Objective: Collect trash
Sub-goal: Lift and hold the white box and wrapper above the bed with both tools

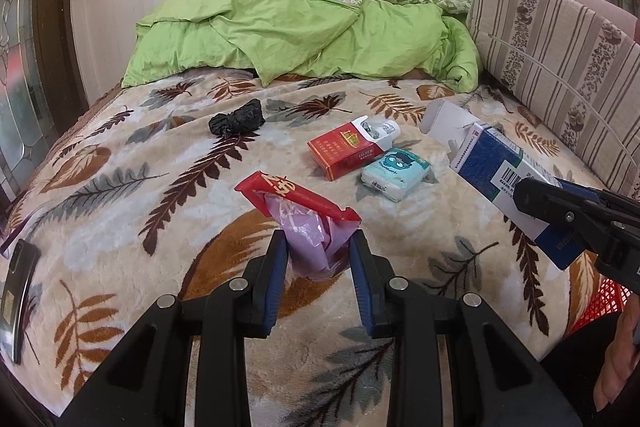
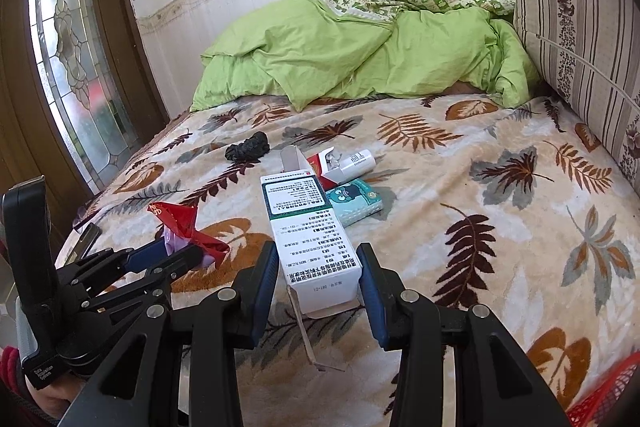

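Observation:
My left gripper (image 1: 318, 247) is shut on a crumpled purple plastic bag with a red wrapper (image 1: 296, 197), held above the leaf-patterned blanket (image 1: 160, 187). My right gripper (image 2: 318, 263) is shut on a long white and blue carton (image 2: 304, 227) with its far flap open; in the left wrist view the carton (image 1: 492, 163) juts in from the right. On the bed lie a red cigarette pack (image 1: 346, 151), a teal tissue packet (image 1: 396, 173), a small white bottle (image 2: 358, 159) and a knotted black bag (image 1: 238, 123).
A green quilt (image 1: 300, 31) is piled at the bed's far end, and a striped cushion (image 1: 560, 67) lines the right side. A dark phone (image 1: 18, 291) lies at the bed's left edge. A red basket (image 2: 604, 399) shows at the lower right. A glass-panelled door (image 2: 68, 47) stands on the left.

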`<state>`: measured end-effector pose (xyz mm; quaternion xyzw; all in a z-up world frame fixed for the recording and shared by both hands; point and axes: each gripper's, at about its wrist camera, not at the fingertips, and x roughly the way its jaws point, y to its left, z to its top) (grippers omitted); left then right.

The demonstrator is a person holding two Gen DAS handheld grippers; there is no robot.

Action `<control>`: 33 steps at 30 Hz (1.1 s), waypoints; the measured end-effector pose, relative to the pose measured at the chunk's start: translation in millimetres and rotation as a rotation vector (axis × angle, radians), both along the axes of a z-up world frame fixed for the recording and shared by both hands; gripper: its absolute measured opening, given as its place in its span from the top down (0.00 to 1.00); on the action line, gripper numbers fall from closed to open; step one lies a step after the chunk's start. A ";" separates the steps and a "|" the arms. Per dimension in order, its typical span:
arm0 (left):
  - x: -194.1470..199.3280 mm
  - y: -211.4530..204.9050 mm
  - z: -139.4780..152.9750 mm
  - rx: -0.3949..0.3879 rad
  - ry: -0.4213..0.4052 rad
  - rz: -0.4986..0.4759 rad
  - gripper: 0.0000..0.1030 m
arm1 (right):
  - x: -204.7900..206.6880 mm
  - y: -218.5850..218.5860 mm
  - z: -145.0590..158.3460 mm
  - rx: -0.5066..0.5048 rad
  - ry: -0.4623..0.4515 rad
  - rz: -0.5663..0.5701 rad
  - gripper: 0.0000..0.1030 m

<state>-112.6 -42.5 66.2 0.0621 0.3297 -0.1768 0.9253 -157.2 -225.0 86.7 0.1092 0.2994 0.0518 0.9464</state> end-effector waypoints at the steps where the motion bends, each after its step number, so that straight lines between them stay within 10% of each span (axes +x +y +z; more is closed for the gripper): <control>1: 0.1 0.4 -0.1 0.000 0.001 0.000 0.71 | 0.0 -0.1 -0.1 0.000 0.000 0.000 0.59; 33: -1.5 -2.8 -0.9 0.005 0.001 -0.003 0.71 | -2.5 -7.2 1.2 0.008 -0.003 -0.007 0.59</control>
